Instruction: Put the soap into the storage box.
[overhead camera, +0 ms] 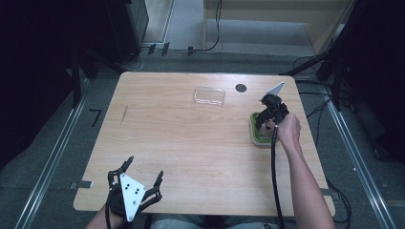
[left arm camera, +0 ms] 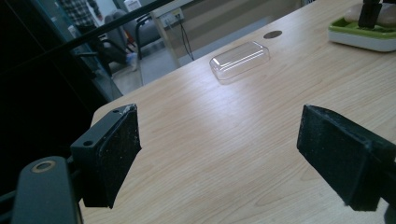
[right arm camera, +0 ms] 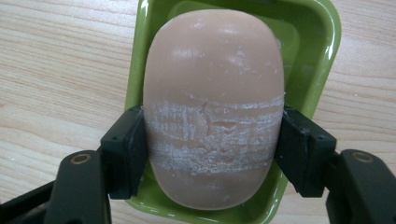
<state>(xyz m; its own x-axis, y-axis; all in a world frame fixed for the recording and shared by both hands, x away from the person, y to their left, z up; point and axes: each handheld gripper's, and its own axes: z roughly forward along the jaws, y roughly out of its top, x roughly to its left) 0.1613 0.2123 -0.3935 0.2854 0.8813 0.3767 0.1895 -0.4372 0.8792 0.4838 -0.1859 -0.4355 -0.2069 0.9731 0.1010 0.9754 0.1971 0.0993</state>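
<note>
A tan oval bar of soap (right arm camera: 214,107) lies in a green soap dish (right arm camera: 317,42) at the table's right side. My right gripper (right arm camera: 212,144) is shut on the soap, one black pad pressed against each long side, above the green soap dish (overhead camera: 255,136). From above, the right gripper (overhead camera: 268,114) points down into the dish. My left gripper (overhead camera: 139,177) hovers open near the front left edge, nothing between its pads (left arm camera: 114,149). A clear plastic lid (overhead camera: 209,96) lies flat at the back middle of the table, and the clear lid (left arm camera: 239,59) lies ahead of the left gripper.
A small dark round hole (overhead camera: 240,88) sits in the wooden table (overhead camera: 191,143) just right of the lid. Black cable (overhead camera: 274,181) trails from the right gripper along the forearm. Dark stands and rails flank the table on both sides.
</note>
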